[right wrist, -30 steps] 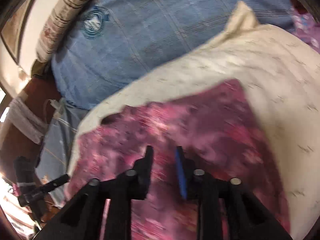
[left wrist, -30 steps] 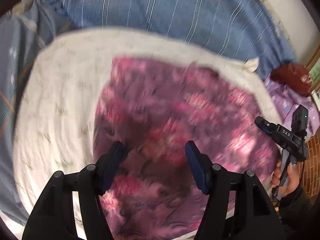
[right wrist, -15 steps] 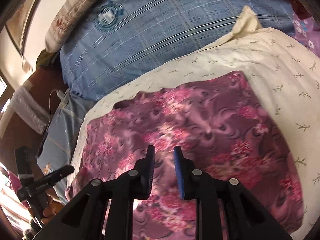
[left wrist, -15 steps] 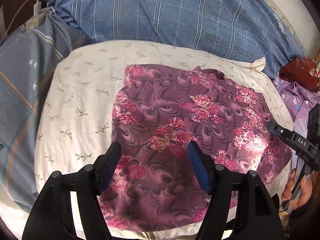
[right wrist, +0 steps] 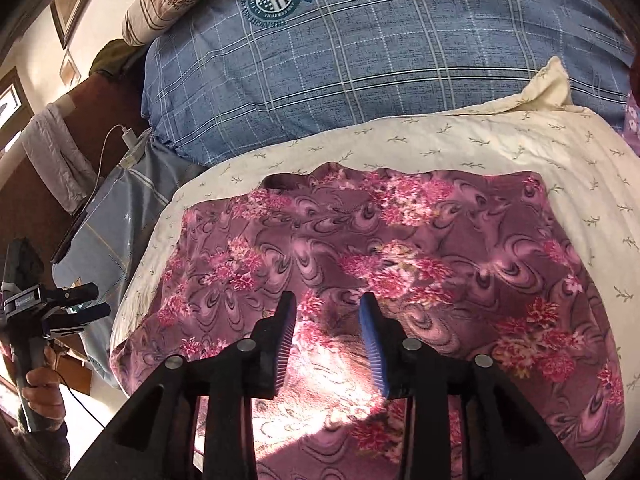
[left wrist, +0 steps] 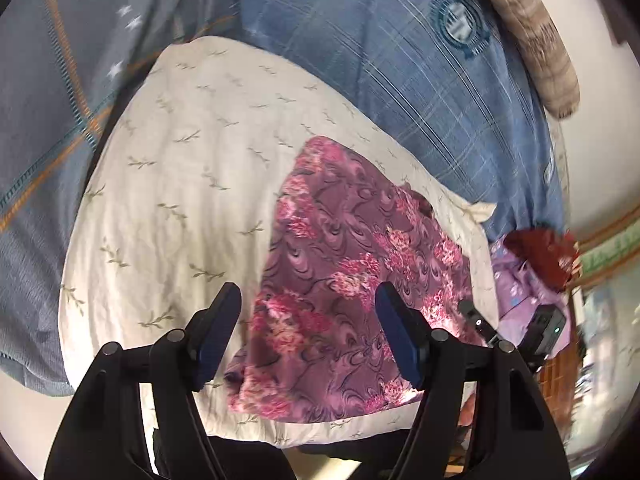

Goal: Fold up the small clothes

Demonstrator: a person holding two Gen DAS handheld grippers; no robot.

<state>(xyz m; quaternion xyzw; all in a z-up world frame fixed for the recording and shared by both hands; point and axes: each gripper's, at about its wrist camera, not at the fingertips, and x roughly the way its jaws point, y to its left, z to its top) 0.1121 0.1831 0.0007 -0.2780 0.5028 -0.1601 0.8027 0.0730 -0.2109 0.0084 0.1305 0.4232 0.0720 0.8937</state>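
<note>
I see the purple floral garment [right wrist: 400, 264] lying spread flat on the cream pillow [left wrist: 192, 184], which rests against a blue plaid pillow [right wrist: 360, 72] on the bed. My left tongs [left wrist: 308, 328] hang released above the garment's near left edge, nothing between the pads. My right tongs [right wrist: 328, 320] (their jaws have just been opening) hover over the garment's middle, empty too, pads clear of the cloth.
</note>
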